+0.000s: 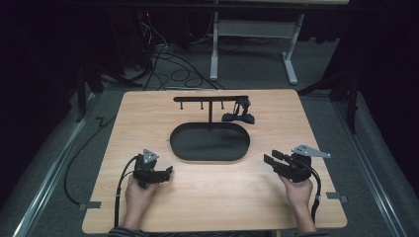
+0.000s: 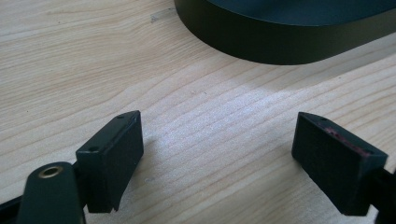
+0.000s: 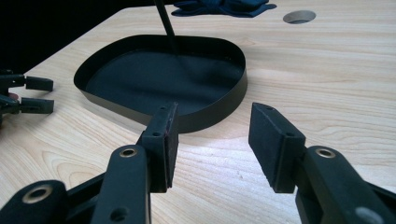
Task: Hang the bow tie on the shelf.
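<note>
While both tools rest low over the desk (image 1: 197, 197) near the person's side, nothing has been picked up, so the work looks to be at its very start. The left tool (image 1: 169, 172) has its jaws spread wide with only bare wood between them, as its own view makes plain. The right tool (image 1: 269, 159) is likewise parted and holds nothing; from its camera the jaws frame the near wall of the black oval tray (image 3: 236, 93).

That tray sits mid-desk, between and just beyond the two tools, and it lies empty. A thin post rises from its far side to a crossbar stand (image 1: 210, 98) with small pegs hanging below it. Beside the stand's right end, on the wood behind the tray, lies a small dark item (image 1: 239, 117); its kind is too blurred to tell, though it seems the likely thing to be handled. It is well apart from both tools, nearer the right one.

Everything remains to be done: reaching, grasping, placing. No brand, label or writing can be read anywhere.
</note>
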### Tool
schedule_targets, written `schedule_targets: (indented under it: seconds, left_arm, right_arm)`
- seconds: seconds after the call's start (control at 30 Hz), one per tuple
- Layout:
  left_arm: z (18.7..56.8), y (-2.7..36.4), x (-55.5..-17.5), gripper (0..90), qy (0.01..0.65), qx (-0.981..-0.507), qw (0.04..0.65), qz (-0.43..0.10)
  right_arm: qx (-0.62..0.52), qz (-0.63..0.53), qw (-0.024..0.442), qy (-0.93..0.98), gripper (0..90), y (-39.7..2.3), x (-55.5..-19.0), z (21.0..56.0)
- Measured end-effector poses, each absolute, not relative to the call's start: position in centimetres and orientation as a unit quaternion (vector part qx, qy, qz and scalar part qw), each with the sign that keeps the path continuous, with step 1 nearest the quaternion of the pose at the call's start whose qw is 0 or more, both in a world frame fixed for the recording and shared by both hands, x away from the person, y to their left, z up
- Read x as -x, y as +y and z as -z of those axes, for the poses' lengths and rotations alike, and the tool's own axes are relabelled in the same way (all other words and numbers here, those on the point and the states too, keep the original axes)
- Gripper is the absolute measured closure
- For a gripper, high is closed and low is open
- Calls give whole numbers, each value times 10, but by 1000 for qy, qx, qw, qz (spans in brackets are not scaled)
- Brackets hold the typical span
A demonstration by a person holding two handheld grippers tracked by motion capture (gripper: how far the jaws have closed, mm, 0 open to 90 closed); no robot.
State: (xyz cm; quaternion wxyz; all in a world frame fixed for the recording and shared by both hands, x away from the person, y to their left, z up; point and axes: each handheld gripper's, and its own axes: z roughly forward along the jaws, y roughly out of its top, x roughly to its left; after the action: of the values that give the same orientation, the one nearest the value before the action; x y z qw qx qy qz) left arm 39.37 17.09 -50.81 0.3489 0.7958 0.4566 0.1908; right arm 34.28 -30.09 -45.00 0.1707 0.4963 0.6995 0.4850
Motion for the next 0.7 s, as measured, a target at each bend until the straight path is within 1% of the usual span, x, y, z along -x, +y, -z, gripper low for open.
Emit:
schedule_targets:
  seconds: [0.7]
  left_arm:
    - [508, 171, -394, 169, 457, -796, 349, -191]
  right_arm:
    - [-497, -452, 162, 723, 552, -283, -348, 473]
